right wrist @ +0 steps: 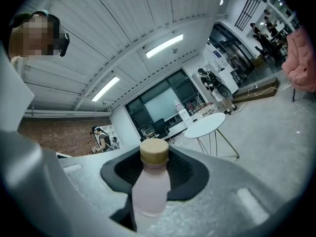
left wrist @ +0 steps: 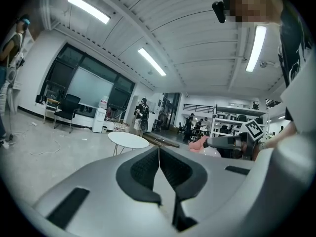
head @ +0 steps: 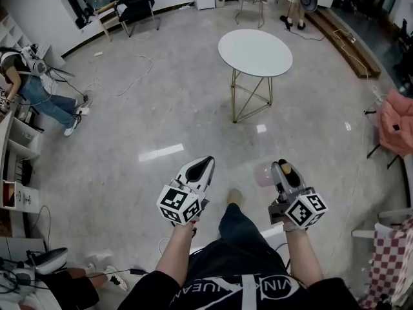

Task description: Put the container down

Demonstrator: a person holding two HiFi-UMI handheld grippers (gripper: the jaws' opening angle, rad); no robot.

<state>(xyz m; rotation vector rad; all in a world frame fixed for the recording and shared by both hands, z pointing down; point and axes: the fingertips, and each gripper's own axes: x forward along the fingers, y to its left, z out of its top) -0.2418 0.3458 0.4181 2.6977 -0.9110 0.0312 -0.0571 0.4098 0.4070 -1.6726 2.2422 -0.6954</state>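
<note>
Your right gripper (right wrist: 155,168) has the container (right wrist: 150,181) clamped: jaws partway apart, 1 pad on each side of the pale pink body just under the tan cap (right wrist: 154,152). The bottle stands crosswise to the jaws, cap above them and body hanging below, so it sits right at the tool's tip, not beside it. From the head view, the right gripper (head: 284,172) is held in the air over the floor (head: 161,121), with the container (head: 263,174) showing at its left edge. Your left gripper (left wrist: 159,157) has its 2 jaws pressed together with nothing between them (same level, just left of the right one) (head: 203,166). The white round table (head: 255,51) is well ahead of both grippers.
</note>
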